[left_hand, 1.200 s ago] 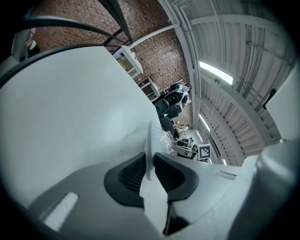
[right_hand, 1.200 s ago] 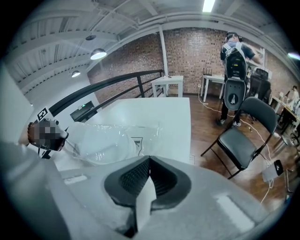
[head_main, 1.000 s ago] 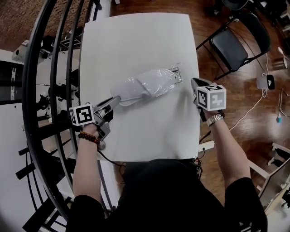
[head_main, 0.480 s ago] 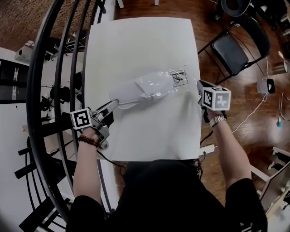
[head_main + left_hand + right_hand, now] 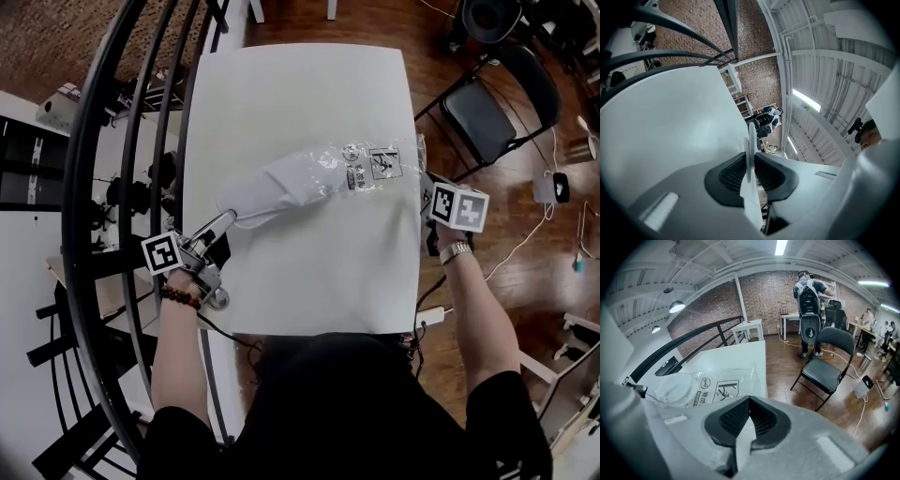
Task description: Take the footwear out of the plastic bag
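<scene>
— Slipper [image 5: 258,194] slid left, now half out of bag [image 5: 375,165] on table [image 5: 309,272].
— And grippers?
— Left gripper [image 5: 229,218] pinches slipper's edge, jaws narrow. Right gripper [image 5: 424,176] is closed on bag's end.

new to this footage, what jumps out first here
A white slipper lies on the white table, half out of a clear printed plastic bag. The left gripper has its jaws shut on the slipper's left end, while the right gripper, jaws shut, seems to pinch the bag's end at the table's right edge.
</scene>
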Tool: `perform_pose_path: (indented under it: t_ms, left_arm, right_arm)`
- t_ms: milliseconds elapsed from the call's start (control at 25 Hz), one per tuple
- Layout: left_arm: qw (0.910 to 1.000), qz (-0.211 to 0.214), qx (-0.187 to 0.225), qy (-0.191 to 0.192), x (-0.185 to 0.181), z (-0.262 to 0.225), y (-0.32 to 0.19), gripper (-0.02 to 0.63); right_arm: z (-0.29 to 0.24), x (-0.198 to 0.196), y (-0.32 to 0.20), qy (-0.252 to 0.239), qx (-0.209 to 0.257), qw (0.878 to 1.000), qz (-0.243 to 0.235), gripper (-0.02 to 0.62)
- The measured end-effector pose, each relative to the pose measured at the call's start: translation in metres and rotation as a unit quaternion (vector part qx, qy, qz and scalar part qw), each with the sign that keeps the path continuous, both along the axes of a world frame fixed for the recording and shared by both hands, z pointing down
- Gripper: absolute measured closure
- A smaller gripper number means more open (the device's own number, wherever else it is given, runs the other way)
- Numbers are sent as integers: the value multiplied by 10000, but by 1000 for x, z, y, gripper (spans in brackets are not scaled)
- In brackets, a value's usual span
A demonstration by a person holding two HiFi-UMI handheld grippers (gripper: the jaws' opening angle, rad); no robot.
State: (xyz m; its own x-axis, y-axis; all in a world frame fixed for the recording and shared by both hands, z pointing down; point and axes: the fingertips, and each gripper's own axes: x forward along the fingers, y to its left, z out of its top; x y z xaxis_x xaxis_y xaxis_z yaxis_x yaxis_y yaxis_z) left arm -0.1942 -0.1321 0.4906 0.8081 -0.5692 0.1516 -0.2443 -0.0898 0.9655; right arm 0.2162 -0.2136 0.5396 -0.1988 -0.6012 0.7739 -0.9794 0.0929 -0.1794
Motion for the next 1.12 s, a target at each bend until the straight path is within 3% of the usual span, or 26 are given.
perform_pose_path:
  t_ms: [520, 920, 1040, 1120]
  left_arm:
    - [9967, -786, 5, 209, -46, 3, 4, 531]
    - [9796, -1968, -37, 412, -78, 19, -1, 531]
    - [9765, -2150, 7, 115, -72, 26, -2, 531]
    - [9741, -2201, 9, -521, -74, 38, -1, 531]
  right_arm:
    - [2, 22, 3, -64, 118, 9970, 758, 603]
    - [7, 5, 10, -739, 131, 9855, 1521, 603]
    - [7, -6, 12, -810, 124, 9864, 1427, 602]
    - [6, -11, 12, -803, 119, 9883, 1292, 601]
